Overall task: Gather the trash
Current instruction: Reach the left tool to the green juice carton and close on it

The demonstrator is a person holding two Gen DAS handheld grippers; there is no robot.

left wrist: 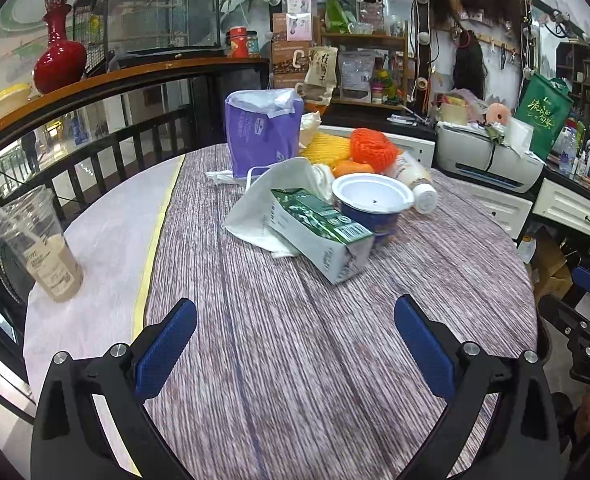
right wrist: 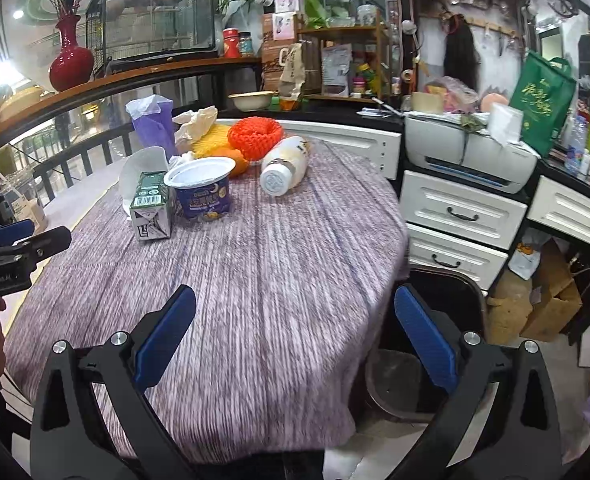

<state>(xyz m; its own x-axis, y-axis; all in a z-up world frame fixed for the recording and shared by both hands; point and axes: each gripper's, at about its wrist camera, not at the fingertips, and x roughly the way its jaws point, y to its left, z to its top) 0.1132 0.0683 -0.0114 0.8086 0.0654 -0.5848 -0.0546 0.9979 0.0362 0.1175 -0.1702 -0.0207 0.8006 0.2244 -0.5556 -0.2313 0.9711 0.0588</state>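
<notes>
Left wrist view: left hand-held gripper held wide apart, empty, w/ green-white milk carton lying ahead on striped purple-clothed table; right hand-held gripper likewise spread, empty.

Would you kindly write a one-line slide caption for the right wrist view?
Open right tool above a cloth-covered table, facing a green carton, blue cup and tipped bottle.
</notes>
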